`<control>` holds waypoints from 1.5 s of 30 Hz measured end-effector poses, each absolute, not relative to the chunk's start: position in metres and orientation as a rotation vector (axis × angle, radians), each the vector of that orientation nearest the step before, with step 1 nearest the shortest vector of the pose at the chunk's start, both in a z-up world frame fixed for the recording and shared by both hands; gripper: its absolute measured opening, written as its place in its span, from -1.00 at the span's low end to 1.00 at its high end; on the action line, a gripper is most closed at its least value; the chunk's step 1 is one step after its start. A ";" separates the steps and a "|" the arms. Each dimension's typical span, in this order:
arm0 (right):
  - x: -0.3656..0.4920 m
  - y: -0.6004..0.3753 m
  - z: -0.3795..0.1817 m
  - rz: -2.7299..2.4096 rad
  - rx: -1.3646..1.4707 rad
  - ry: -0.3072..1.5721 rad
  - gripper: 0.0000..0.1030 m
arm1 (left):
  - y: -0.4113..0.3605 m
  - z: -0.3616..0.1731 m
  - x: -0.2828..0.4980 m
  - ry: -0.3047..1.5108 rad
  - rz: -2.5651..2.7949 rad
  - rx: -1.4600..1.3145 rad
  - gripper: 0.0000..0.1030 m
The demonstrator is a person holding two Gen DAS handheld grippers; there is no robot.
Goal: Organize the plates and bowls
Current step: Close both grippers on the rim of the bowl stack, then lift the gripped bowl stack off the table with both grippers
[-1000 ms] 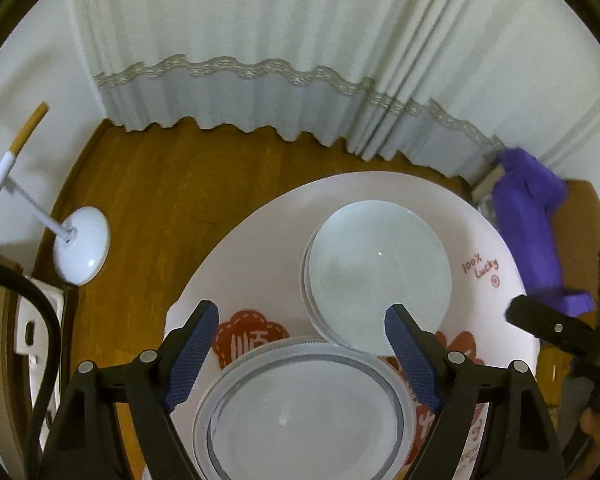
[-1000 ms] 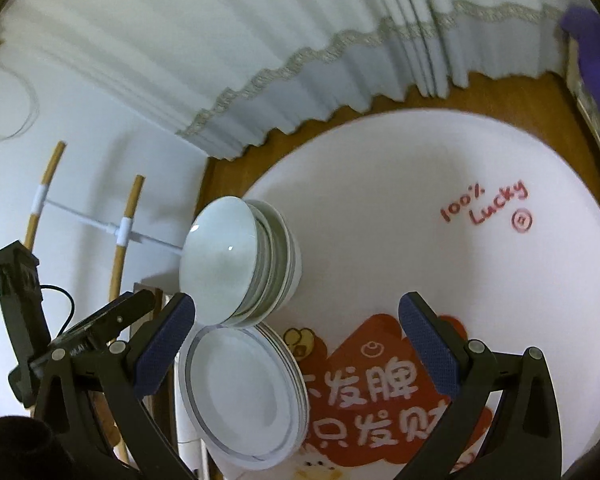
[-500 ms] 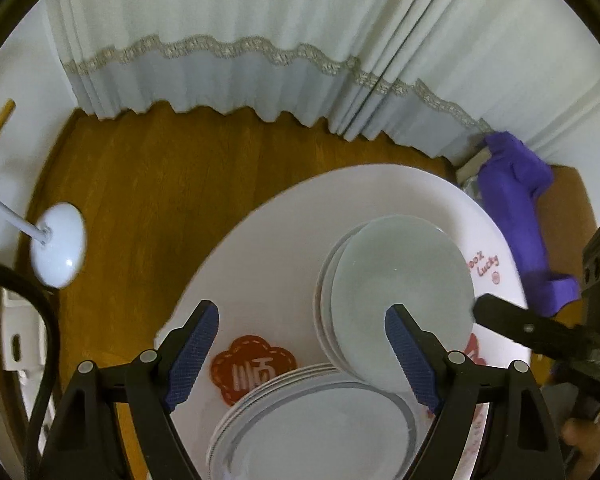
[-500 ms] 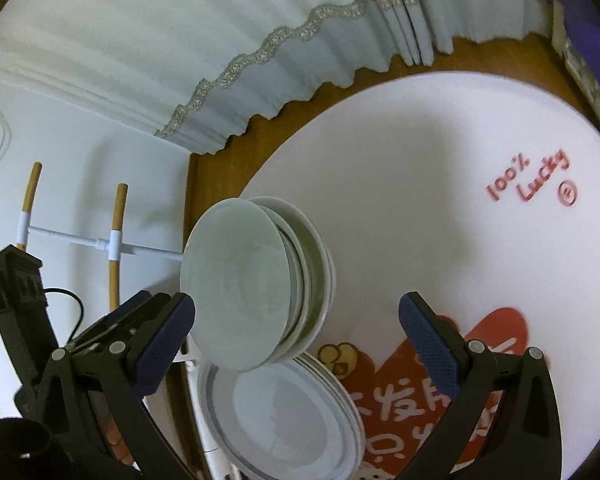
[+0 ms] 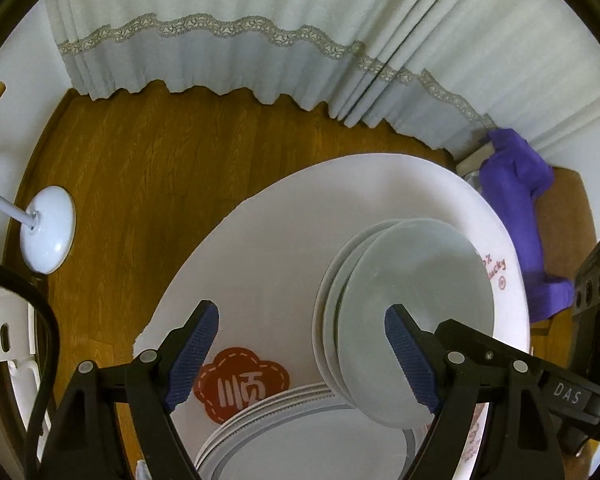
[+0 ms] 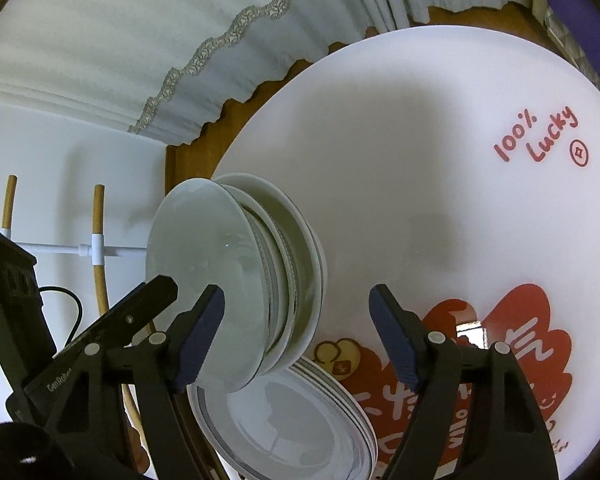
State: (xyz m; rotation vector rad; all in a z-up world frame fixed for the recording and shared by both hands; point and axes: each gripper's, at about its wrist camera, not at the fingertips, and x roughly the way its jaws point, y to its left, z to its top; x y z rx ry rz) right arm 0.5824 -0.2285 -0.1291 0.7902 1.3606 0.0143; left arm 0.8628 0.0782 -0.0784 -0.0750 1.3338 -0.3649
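Note:
A stack of white bowls [image 5: 412,292] stands on the left part of a round white table [image 5: 284,240] with red prints. Just in front of it lies a stack of grey-rimmed plates [image 5: 300,440]. My left gripper [image 5: 300,332] is open; its right finger overlaps the top bowl and its left finger hangs over bare table. In the right wrist view the bowls [image 6: 220,260] and plates [image 6: 284,420] sit at lower left. My right gripper [image 6: 298,304] is closing, with the near rim of the bowl stack between its jaws; the right pad stands apart from the bowls.
A white lamp base [image 5: 48,236] and a power strip [image 5: 4,328] lie on the wooden floor to the left. A purple cloth [image 5: 516,184] hangs beyond the table's right edge. Curtains close off the back. A wooden-pole rack [image 6: 96,240] stands by the wall.
Both grippers have come down closer to the bowl stack. In the left wrist view the bowls slid to the right. The right gripper's jaws have narrowed around the stack's rim.

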 end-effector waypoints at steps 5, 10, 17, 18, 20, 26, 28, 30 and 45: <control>0.582 -0.230 -0.135 0.010 0.798 1.372 0.45 | 0.068 -0.087 0.869 1.351 -0.357 -0.060 0.57; 0.584 -0.228 -0.139 0.008 0.798 1.376 0.44 | 0.057 -0.088 0.864 1.356 -0.356 -0.043 0.57; 0.586 -0.230 -0.143 0.009 0.809 1.383 0.28 | 0.048 -0.101 0.866 1.389 -0.338 -0.023 0.57; 0.585 -0.231 -0.144 0.012 0.811 1.380 0.24 | 0.046 -0.102 0.868 1.393 -0.338 -0.019 0.57; 0.586 -0.229 -0.145 0.016 0.813 1.385 0.00 | 0.042 -0.102 0.868 1.396 -0.348 -0.014 0.49; 0.586 -0.227 -0.145 0.028 0.815 1.379 -0.20 | 0.039 -0.101 0.872 1.392 -0.362 -0.023 0.12; 0.587 -0.226 -0.144 0.035 0.811 1.377 -0.26 | 0.036 -0.099 0.871 1.387 -0.371 -0.006 0.02; 0.587 -0.226 -0.143 0.037 0.804 1.375 -0.30 | 0.034 -0.099 0.869 1.384 -0.371 0.004 0.00; 0.588 -0.222 -0.142 0.037 0.789 1.376 -0.30 | 0.020 -0.097 0.872 1.399 -0.366 0.027 -0.01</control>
